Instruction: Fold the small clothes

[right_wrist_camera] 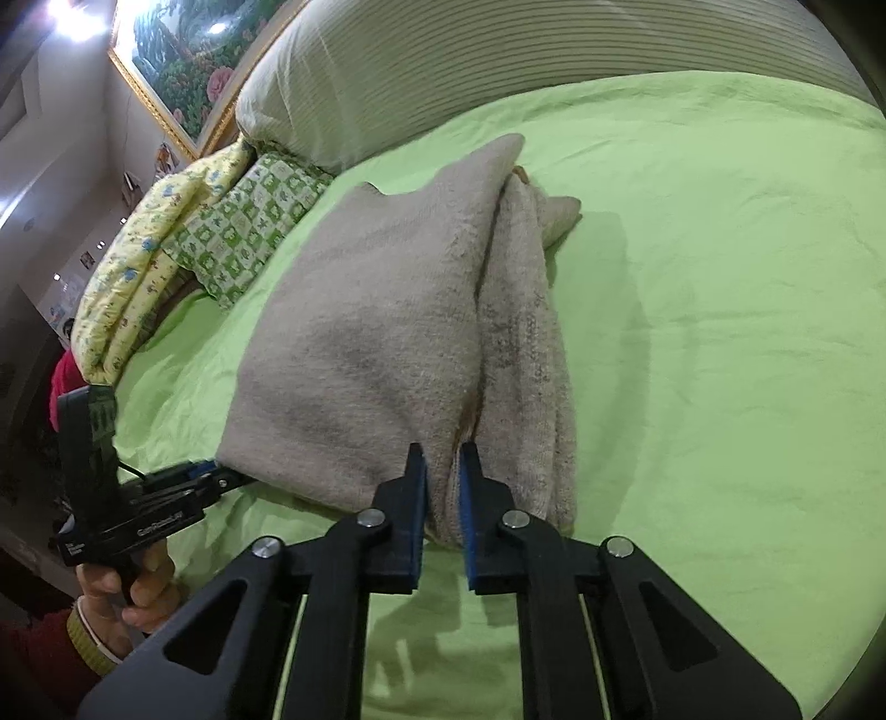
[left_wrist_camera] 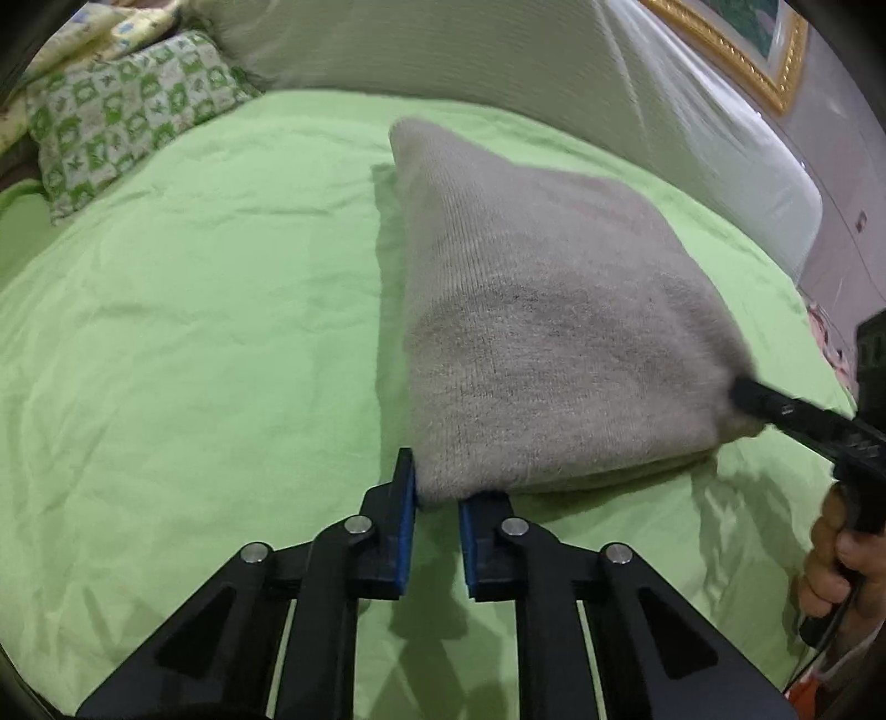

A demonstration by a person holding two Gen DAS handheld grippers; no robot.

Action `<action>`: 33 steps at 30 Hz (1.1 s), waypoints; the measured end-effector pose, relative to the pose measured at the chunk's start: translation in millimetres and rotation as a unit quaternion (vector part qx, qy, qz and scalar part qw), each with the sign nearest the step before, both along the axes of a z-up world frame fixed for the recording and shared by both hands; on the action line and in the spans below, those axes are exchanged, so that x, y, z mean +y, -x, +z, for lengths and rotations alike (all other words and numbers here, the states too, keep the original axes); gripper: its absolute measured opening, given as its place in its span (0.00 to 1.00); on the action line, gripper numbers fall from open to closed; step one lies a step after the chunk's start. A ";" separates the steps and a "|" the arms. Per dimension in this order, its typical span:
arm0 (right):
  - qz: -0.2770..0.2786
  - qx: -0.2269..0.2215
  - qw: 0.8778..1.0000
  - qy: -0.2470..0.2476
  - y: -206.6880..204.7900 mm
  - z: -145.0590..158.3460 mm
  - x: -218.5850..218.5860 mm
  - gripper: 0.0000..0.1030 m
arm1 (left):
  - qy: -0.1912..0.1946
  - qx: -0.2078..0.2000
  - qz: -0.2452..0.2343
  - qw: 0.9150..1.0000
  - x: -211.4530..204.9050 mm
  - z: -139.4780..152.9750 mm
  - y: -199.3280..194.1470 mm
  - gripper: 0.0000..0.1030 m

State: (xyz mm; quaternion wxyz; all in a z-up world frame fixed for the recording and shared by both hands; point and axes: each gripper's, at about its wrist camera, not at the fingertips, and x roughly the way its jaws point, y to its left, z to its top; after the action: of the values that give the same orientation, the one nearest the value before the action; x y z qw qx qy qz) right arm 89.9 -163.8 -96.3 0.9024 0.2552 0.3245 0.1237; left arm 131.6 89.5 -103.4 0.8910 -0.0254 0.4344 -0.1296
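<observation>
A grey knitted garment (left_wrist_camera: 542, 310) lies folded on the green bedsheet (left_wrist_camera: 194, 332), its near edge lifted. My left gripper (left_wrist_camera: 437, 493) is shut on the garment's near left corner. My right gripper (right_wrist_camera: 443, 487) is shut on the near right corner of the same garment (right_wrist_camera: 376, 343), whose folded layers bunch to the right of the fingers. The right gripper also shows in the left wrist view (left_wrist_camera: 742, 396) at the garment's right corner. The left gripper also shows in the right wrist view (right_wrist_camera: 221, 479) at the garment's left corner.
A green patterned pillow (left_wrist_camera: 122, 116) and a yellow printed quilt (right_wrist_camera: 138, 266) lie at the head of the bed. A white ribbed headboard cushion (left_wrist_camera: 498, 50) runs along the far side. A gold-framed painting (right_wrist_camera: 183, 61) hangs on the wall.
</observation>
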 end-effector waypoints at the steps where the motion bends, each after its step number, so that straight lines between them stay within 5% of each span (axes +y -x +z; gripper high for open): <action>1: 0.000 -0.022 1.000 -0.018 6.3 7.4 -3.0 0.10 | 0.008 -0.002 0.004 1.000 2.3 2.0 1.9 0.11; 3: -0.007 -0.052 0.998 -0.034 17.8 17.2 -10.2 0.10 | 0.023 0.003 0.005 1.000 6.3 0.9 3.4 0.10; 11: -0.038 0.031 0.999 -0.008 6.8 -22.1 -11.2 0.10 | -0.007 0.015 -0.001 1.000 1.5 -14.5 1.5 0.10; 17: -0.045 0.040 0.998 -0.010 5.5 -8.0 -15.7 0.22 | 0.004 0.018 -0.002 1.000 16.7 -0.3 12.8 0.28; 22: -0.059 0.005 0.998 0.009 8.7 21.6 -21.0 0.23 | 0.031 -0.015 0.009 0.999 32.0 37.9 15.9 0.36; 33: -0.033 -0.044 0.998 0.027 -71.5 69.3 -15.0 0.23 | 0.048 -0.045 -0.023 0.998 -12.9 75.3 -79.7 0.43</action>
State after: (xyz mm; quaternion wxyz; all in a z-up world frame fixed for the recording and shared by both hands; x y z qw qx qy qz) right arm 161.4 -178.9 -27.0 0.9259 0.2356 0.2793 0.0958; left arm 211.3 76.6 -28.1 0.9040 -0.0523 0.3880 -0.1717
